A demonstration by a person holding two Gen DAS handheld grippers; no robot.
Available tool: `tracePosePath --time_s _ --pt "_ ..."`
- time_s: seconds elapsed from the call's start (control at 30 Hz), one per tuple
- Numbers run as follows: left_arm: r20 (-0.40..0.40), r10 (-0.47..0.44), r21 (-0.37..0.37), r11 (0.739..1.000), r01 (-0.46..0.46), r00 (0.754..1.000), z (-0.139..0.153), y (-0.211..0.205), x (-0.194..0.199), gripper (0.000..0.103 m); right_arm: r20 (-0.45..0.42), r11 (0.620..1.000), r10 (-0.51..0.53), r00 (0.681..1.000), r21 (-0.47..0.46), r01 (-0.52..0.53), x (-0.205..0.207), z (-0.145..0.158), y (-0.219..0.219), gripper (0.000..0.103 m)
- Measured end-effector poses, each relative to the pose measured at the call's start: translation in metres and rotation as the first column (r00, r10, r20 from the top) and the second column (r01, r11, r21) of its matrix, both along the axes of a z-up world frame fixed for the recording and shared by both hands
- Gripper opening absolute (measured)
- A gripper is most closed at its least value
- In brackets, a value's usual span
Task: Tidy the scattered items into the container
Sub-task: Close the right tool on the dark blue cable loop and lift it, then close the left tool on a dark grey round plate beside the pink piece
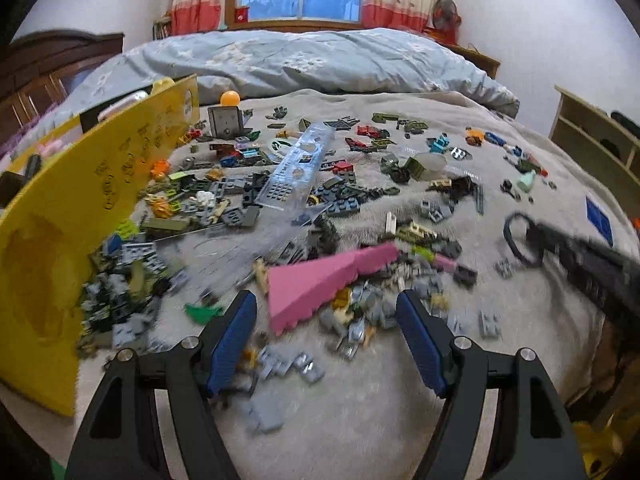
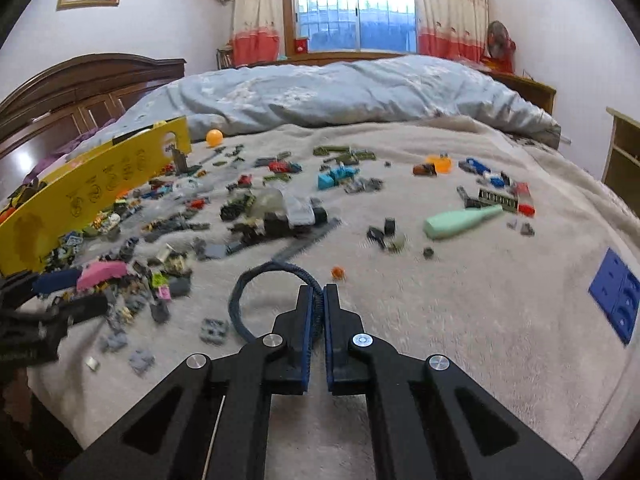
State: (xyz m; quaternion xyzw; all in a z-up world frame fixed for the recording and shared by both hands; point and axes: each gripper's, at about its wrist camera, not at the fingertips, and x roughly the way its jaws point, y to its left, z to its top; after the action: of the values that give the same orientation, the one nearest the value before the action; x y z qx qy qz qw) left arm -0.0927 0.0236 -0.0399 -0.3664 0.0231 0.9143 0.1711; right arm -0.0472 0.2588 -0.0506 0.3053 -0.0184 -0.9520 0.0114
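Right wrist view: the right hand-held gripper is pinching a dark cord loop that curls just ahead-left of it. The left hand-held gripper is spread, a pink wedge just ahead. One yellow box stands far left; dozens of small bricks, too many to count, lie on the bed, so most of the tidying is left.

Yellow cardboard box flap with black printed icons, pink wedge-shaped foam piece, mint-green plastic bottle, orange ball, pale blue floral quilt
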Motion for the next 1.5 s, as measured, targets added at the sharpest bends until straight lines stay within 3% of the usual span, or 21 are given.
tracePosePath --time_s 0.07,0.17,0.3,0.4,0.5,0.57,0.63,0.8,1.03,1.17,1.3,1.5 --pt "0.004 -0.020 0.037 0.999 0.020 1.000 0.002 0.003 -0.005 0.044 -0.002 1.000 0.003 1.000 0.008 -0.003 0.000 -0.005 -0.003 0.005" --pt "0.014 -0.075 0.078 0.994 0.074 0.997 0.005 0.017 -0.013 0.034 -0.015 1.000 0.006 1.000 0.027 -0.006 -0.001 -0.008 -0.007 0.006" --pt "0.038 -0.183 0.153 0.973 0.175 0.982 0.009 0.043 -0.014 0.034 -0.016 1.000 0.011 1.000 -0.012 -0.011 -0.001 -0.011 -0.001 0.006" --pt "0.020 -0.189 0.113 0.976 0.186 0.982 0.011 0.051 -0.007 0.035 -0.021 0.999 0.018 1.000 -0.033 -0.019 -0.001 -0.013 0.002 0.006" --pt "0.013 -0.148 0.071 0.987 0.147 0.989 0.012 0.041 -0.002 0.041 -0.031 0.999 0.020 0.999 -0.040 -0.021 0.000 -0.014 0.003 0.006" --pt "0.005 -0.096 0.046 0.994 0.096 0.995 0.012 0.028 -0.001 0.050 -0.038 0.998 0.021 0.999 -0.050 -0.023 0.000 -0.015 0.004 0.006" --pt "0.004 -0.031 0.024 0.999 0.031 1.000 0.009 0.012 -0.004 0.052 -0.045 0.998 0.022 0.999 -0.066 -0.025 0.000 -0.017 0.006 0.006" --pt "0.029 0.037 0.043 0.998 -0.038 0.999 0.003 -0.011 -0.015 0.052 -0.053 0.996 0.025 0.998 -0.084 -0.030 0.001 -0.018 0.008 0.005" --pt "-0.012 -0.022 -0.003 1.000 0.022 1.000 0.004 0.014 -0.014 0.052 -0.054 0.995 0.027 0.998 -0.092 -0.032 0.001 -0.018 0.009 0.005" --pt "-0.052 -0.054 -0.068 0.996 0.050 0.997 0.005 0.033 -0.009 0.051 -0.058 0.995 0.028 0.998 -0.098 -0.034 0.001 -0.018 0.010 0.006" --pt "-0.036 -0.081 -0.026 0.996 0.080 0.996 0.003 0.037 -0.008 0.048 -0.061 0.994 0.030 0.998 -0.107 -0.036 0.001 -0.018 0.011 0.006" --pt "-0.019 -0.036 0.001 0.999 0.036 0.999 0.000 0.033 -0.018 0.038 -0.066 0.991 0.034 0.997 -0.127 -0.042 0.001 -0.018 0.013 0.006"
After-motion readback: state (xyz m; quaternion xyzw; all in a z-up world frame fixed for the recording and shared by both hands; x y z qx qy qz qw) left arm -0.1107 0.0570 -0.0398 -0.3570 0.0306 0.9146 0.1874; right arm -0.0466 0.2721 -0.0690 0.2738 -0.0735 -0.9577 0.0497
